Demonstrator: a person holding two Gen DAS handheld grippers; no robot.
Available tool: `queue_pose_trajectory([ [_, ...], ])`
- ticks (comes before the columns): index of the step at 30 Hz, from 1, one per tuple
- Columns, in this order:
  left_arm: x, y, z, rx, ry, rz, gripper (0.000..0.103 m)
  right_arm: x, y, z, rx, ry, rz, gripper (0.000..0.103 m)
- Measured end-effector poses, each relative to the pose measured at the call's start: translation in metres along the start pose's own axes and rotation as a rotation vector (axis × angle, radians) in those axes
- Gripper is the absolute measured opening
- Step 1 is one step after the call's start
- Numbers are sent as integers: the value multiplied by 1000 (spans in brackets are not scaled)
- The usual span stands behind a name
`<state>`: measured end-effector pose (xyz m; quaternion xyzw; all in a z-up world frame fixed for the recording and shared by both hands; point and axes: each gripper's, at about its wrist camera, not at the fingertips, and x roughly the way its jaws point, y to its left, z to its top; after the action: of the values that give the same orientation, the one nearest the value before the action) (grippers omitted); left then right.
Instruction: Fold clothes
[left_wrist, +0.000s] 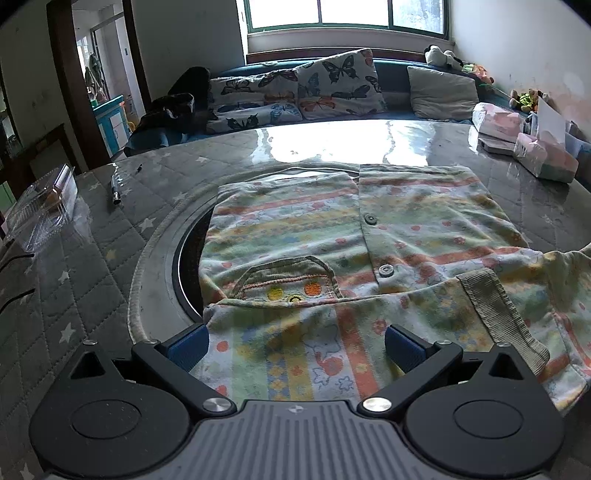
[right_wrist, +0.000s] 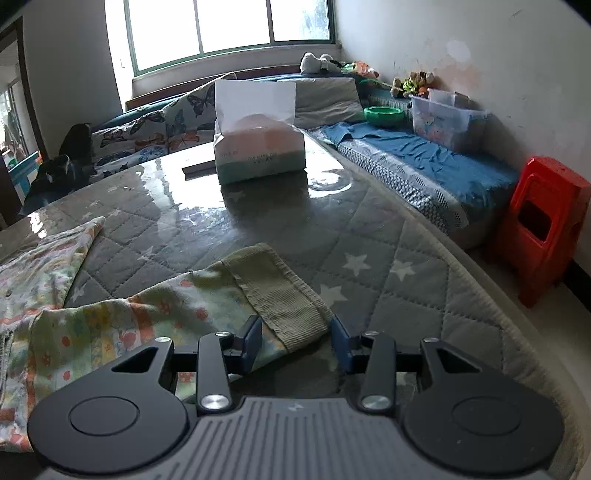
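A child's striped, flower-print shirt with buttons and a corduroy chest pocket lies on the table. One sleeve is folded across its near part. My left gripper is open, its blue pads on either side of that folded sleeve. In the right wrist view the other sleeve lies stretched to the right, ending in a green ribbed cuff. My right gripper is open, its pads flanking the cuff's end just above the table.
The round table has a grey star-quilted cover under clear plastic. A tissue box stands at the far side. A clear plastic box and a pen lie left. A red stool and a sofa stand beyond.
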<state>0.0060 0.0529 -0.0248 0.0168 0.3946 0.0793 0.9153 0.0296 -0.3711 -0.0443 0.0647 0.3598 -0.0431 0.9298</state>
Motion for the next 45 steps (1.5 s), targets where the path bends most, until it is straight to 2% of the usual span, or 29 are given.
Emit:
queue_pose_trajectory([
  [1,0,0,0,-1,1,2,103,0,0,0,-1,-2,-1,40],
  [5,-1,2,-1,-6,3,5,103,-3,-4,0,34,-6,22,18],
  [10,-1,4,-2,-15,6,5,103,-11,0,3,53,-35,60,6],
  [17,-5,10,-3,-29,-4,2,103,-46,32,22,13,-137,186,5],
  [26,-15,30,-6,-77,-31,6,103,-84,117,45,-174,-188,424,5],
  [35,-24,67,-11,-153,-52,26,103,-92,218,50,-365,-166,600,4],
  [40,-28,90,-14,-196,-64,45,103,-96,277,34,-477,-126,684,4],
  [45,-29,110,-18,-241,-62,67,103,-100,319,17,-574,-85,746,4],
])
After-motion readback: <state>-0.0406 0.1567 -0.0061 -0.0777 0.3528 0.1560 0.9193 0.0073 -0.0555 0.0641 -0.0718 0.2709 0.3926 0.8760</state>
